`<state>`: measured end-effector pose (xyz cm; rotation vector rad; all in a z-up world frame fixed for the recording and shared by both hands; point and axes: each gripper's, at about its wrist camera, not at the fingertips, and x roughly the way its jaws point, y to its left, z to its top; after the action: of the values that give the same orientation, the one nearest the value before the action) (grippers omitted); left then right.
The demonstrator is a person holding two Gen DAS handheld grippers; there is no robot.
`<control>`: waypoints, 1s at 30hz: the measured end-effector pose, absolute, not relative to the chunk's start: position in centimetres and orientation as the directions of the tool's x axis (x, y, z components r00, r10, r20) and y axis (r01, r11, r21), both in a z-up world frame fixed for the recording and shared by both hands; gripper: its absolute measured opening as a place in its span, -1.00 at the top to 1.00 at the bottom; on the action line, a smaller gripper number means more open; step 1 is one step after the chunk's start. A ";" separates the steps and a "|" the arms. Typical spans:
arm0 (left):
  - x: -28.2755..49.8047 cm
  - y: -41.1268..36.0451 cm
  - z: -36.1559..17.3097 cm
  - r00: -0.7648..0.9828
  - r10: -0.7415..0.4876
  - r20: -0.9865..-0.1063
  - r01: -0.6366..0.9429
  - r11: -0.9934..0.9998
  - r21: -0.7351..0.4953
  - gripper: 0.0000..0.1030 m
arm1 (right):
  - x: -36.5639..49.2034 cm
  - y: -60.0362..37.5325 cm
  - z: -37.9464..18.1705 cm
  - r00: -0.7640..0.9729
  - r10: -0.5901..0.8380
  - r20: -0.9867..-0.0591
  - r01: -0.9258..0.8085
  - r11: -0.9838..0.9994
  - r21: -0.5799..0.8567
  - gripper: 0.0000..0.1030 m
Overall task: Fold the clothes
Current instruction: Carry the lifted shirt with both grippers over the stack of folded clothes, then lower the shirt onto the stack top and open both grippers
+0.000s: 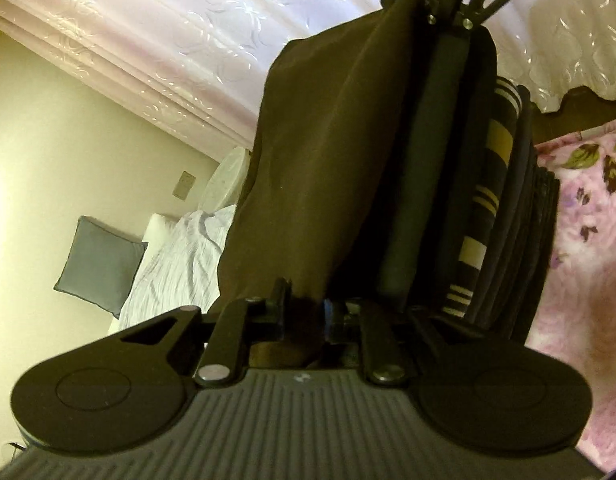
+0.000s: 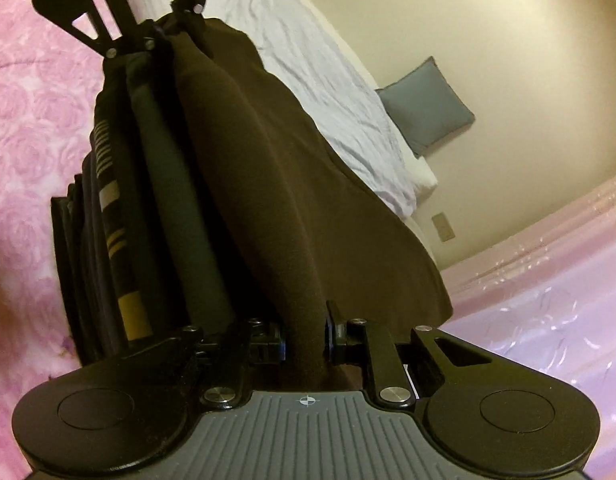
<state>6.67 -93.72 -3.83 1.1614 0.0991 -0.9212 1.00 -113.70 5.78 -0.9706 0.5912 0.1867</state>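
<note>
The left gripper was clamped on one end of a dark brown garment, and the right gripper pinched the opposite end, each narrowed down onto the fabric. The garment hung stretched between the two, its long axis running straight from one gripper to the other, so that each wrist camera looked along its length and saw the other gripper at the far end: the right gripper at the top of the left wrist view, the left gripper at the top of the right wrist view. Beside the brown garment, on the side toward the pink floral bedspread, stood a stack of folded clothes, dark pieces with a cream-striped one among them; the brown garment lay against the stack's outermost layer. Only the left wrist view showed a white round object just past the brown garment's edge, near a rumpled white sheet, and a dark wooden edge beyond the stack. Only the right wrist view showed a pale shape, too cropped to name, at the top edge. Both views caught a grey pillow against the cream wall, a wall plate, and shiny pink curtains.
</note>
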 end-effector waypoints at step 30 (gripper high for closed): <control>6.7 -90.4 3.3 0.564 -0.620 -0.546 0.824 0.374 0.427 0.54 | -1.0 -110.7 1.2 0.851 -0.181 -0.493 -0.346 0.514 -0.785 0.59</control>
<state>6.72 -90.44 3.26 0.7304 0.3177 -0.9438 -0.97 -110.66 1.25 -1.0419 0.5698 0.1061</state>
